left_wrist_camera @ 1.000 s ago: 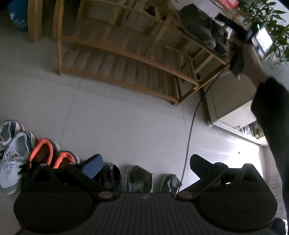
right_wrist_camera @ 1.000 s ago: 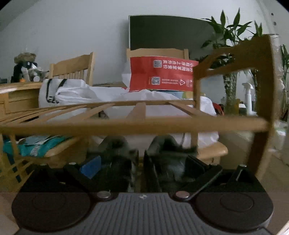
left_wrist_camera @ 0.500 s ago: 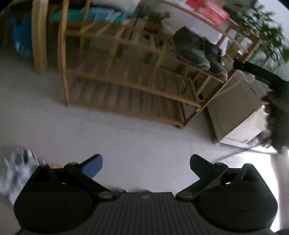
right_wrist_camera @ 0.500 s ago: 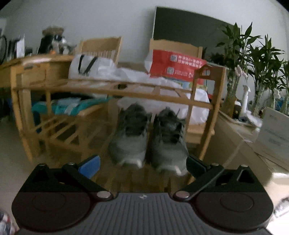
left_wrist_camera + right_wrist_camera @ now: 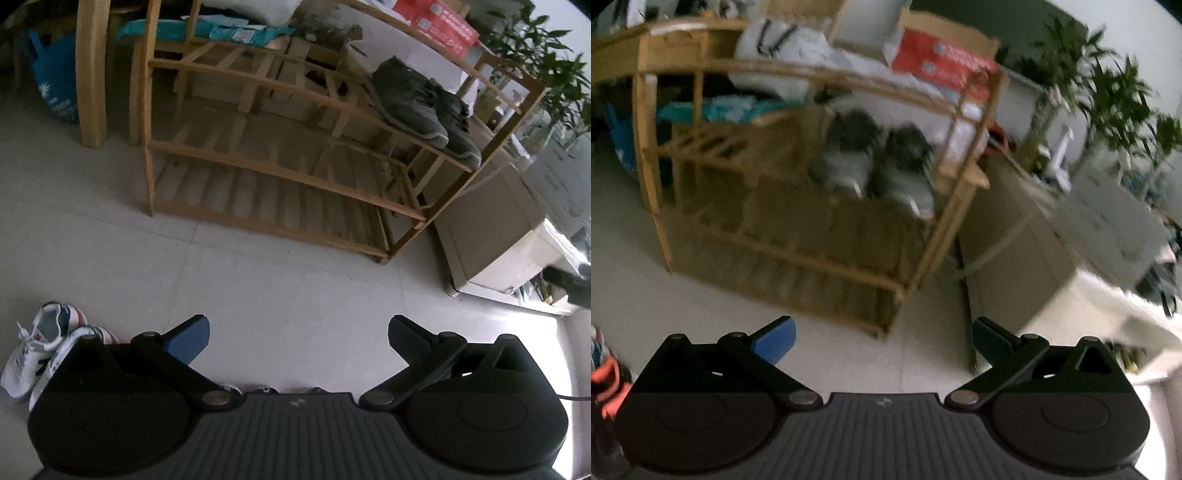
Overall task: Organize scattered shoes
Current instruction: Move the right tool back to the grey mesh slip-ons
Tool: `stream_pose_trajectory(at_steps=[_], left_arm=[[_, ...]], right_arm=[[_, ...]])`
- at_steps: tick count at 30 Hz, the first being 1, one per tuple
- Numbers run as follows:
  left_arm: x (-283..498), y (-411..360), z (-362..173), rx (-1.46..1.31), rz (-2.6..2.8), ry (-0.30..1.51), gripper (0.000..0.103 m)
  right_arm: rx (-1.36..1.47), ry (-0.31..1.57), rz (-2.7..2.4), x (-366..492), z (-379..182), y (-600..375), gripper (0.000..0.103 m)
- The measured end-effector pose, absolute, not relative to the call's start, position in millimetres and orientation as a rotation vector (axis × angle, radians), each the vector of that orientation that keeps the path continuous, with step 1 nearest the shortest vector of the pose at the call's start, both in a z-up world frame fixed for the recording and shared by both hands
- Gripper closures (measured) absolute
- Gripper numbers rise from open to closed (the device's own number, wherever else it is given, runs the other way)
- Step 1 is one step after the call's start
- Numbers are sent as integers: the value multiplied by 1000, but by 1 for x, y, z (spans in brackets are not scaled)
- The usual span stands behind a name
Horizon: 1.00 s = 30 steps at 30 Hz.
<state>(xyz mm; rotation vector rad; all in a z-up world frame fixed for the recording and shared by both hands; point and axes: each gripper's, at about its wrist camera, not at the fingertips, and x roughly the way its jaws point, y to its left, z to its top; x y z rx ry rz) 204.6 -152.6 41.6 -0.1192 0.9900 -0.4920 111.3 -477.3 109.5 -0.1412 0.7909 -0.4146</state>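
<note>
Left wrist, grey shoes [image 5: 424, 107] shelved, left tool [image 5: 298, 334] apart

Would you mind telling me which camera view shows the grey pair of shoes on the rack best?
The left wrist view: the grey shoes are sharp, seen side-on on the wooden rack. The right wrist view shows them toe-on but blurred.

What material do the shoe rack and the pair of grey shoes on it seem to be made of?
Shoe rack: apparently light wood, perhaps bamboo, with a matt yellowish finish; slatted shelves and square posts suggest it. Grey shoes: seemingly soft fabric or suede uppers, dull and creased, with paler, probably rubber soles at the toes.
</note>
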Motion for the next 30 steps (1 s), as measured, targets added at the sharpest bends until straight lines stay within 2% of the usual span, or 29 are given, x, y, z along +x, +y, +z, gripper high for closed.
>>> stream_pose_trajectory(at_steps=[11,17,23,25,30], left_arm=[[188,-156,30,-93,-588,1059,0],[188,-150,28,-119,-590,1093,0],[189,-146,28,-179,-589,1135,0],[187,-148,31,-188,-608,1134,0],[182,-150,27,-200,-641,1170,0]], right_arm=[[-31,895,-404,55,51,-499,0],[13,1132,-227,62,-11,-482,1],[162,1353,-90,61,-115,-465,9],[265,1407,-69,60,-152,-464,17],[480,1439,-86,58,-207,-472,17]])
